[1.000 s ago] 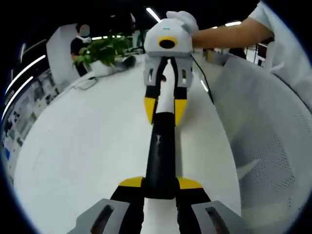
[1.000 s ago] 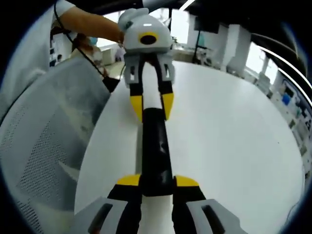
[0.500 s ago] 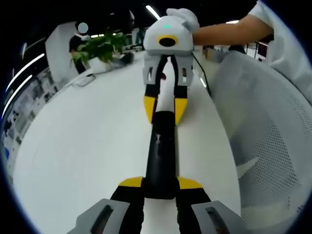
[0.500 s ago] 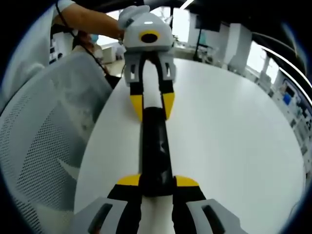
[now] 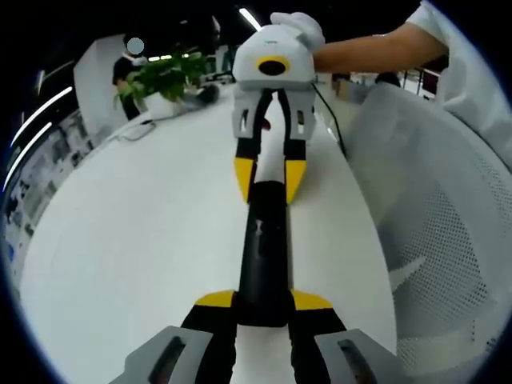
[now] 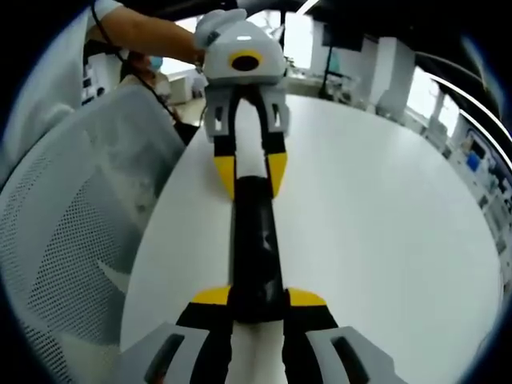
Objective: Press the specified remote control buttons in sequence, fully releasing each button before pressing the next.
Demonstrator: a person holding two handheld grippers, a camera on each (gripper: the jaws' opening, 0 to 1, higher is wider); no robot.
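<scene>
Both my tongs clamp the same long black remote control [image 5: 262, 256], one at each end. My left gripper [image 5: 262, 302] has its yellow-tipped jaws clenched on the near end in the left gripper view, and my right gripper [image 6: 258, 299] grips the opposite end the same way in the right gripper view.

The remote's long axis runs straight along the line between the two tools, away from each camera, so each gripper faces the other across its length. It sits above the white table [image 5: 144, 240], near the table's edge; whether it touches the surface I cannot tell.

Further out in the left gripper view, the right gripper's yellow tips close on the far end, with a gloved hand [image 5: 298, 26] on top of that tool. A white mesh chair [image 5: 432, 232] stands beside the table edge, and a potted plant [image 5: 160, 78] sits at the far side.

Against the earlier frames almost nothing has changed: the grip holds and the framing has shifted only slightly.
</scene>
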